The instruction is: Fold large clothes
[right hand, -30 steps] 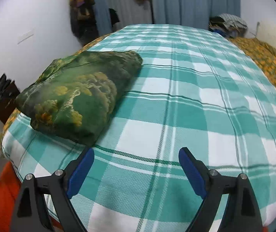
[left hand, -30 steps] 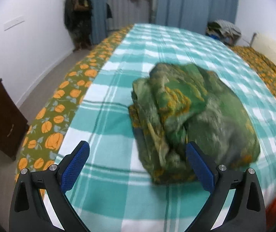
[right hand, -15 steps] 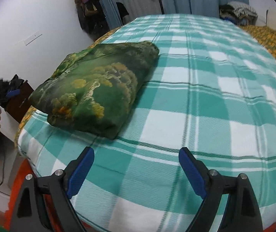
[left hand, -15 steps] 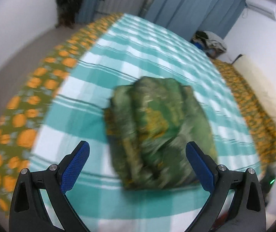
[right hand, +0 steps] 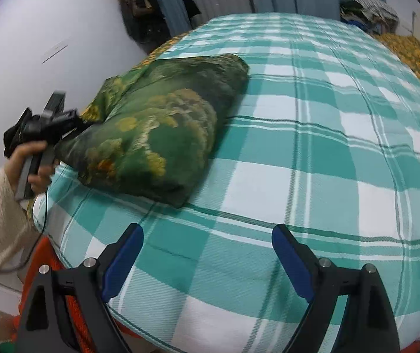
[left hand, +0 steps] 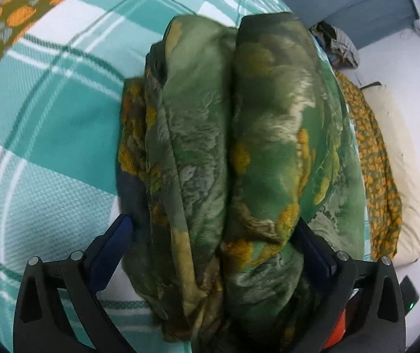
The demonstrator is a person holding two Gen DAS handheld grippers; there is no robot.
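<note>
Left gripper (left hand: pixel 214 241): fingers spread wide, folded green garment (left hand: pixel 239 153) fills the gap between them, lower centre. Right gripper (right hand: pixel 207 253): fingers wide apart, empty, garment at frame left on bed (right hand: pixel 312 153).

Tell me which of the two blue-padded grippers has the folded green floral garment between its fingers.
The left gripper: its open fingers straddle the folded green floral garment. The right gripper hangs open above bare checked bedspread.

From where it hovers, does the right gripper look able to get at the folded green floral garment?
Probably yes: the right gripper is open over bare checked bedspread, and nothing lies between it and the folded green floral garment, whose far end the left gripper straddles.
</note>
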